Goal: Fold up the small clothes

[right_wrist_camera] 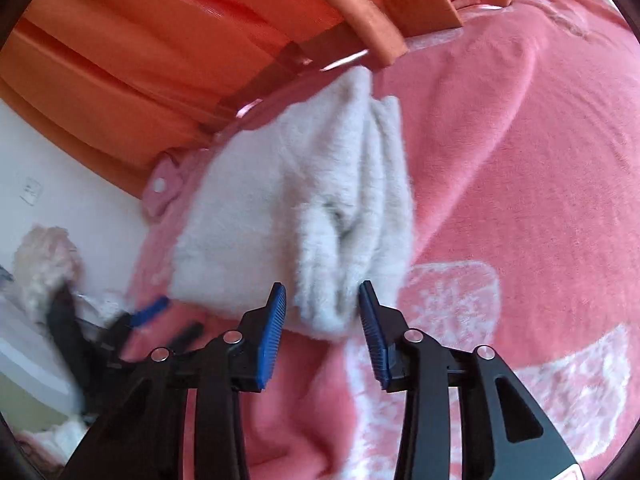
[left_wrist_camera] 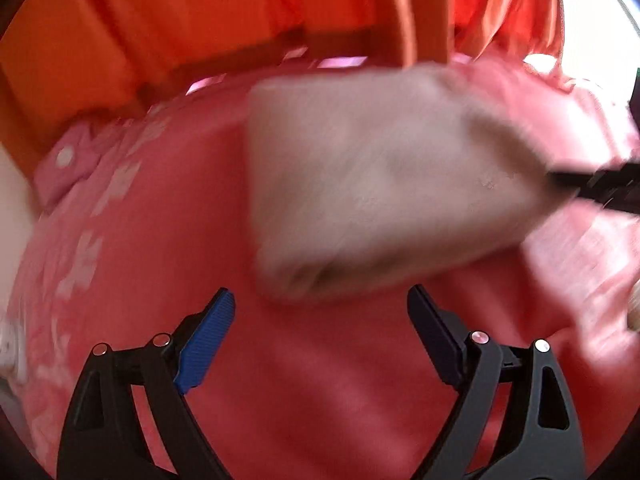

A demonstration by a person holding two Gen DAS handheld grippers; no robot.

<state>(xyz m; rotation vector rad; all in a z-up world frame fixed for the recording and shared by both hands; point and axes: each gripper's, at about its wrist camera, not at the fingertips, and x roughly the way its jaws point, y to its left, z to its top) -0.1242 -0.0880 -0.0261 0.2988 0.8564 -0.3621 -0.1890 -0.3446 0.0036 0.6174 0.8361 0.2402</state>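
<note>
A small fluffy white garment (left_wrist_camera: 380,176) lies folded on a pink blanket (left_wrist_camera: 304,380). My left gripper (left_wrist_camera: 320,312) is open and empty, just short of the garment's near edge. In the right wrist view the garment (right_wrist_camera: 288,208) lies bunched, its near corner hanging between the two fingers of my right gripper (right_wrist_camera: 322,304). The right jaws stand apart around that corner and do not pinch it. The right gripper shows as a dark blur (left_wrist_camera: 600,188) at the garment's right edge in the left wrist view. The left gripper (right_wrist_camera: 132,320) shows blurred at the garment's left corner in the right wrist view.
Orange curtains (left_wrist_camera: 200,12) hang behind the bed. A pink pillow with a white button (right_wrist_camera: 160,188) lies at the blanket's far left. A white wall (right_wrist_camera: 60,176) and a pile of pale fluffy clothes (right_wrist_camera: 44,268) are at the left.
</note>
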